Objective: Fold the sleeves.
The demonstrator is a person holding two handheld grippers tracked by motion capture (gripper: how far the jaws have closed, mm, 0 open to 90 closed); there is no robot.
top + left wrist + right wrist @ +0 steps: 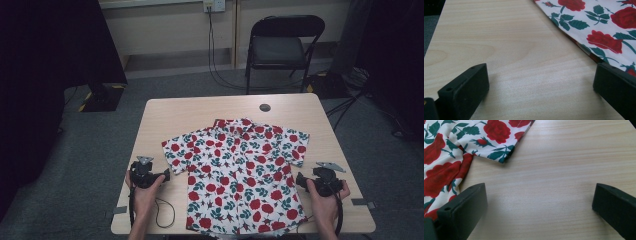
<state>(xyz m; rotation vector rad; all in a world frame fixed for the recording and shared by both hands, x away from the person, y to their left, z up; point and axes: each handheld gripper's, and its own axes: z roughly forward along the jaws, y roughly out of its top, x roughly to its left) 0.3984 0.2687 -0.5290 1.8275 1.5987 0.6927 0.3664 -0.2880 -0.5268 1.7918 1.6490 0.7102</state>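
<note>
Both grippers, left [167, 176] and right [298, 180], rest with jaws spread wide and empty on my table [165, 112], flanking the rose-print shirt [237, 172] lying flat between them; light, limp fabric, probably best pinched at hem or sleeve edges.

short-sleeved white shirt w/ red rose print [239, 175] lies flat mid pale wooden table [200, 110], hem at near edge. left gripper [165, 176] just left of shirt, right gripper [300, 180] just right. black folding chair [278, 47] behind table.
</note>
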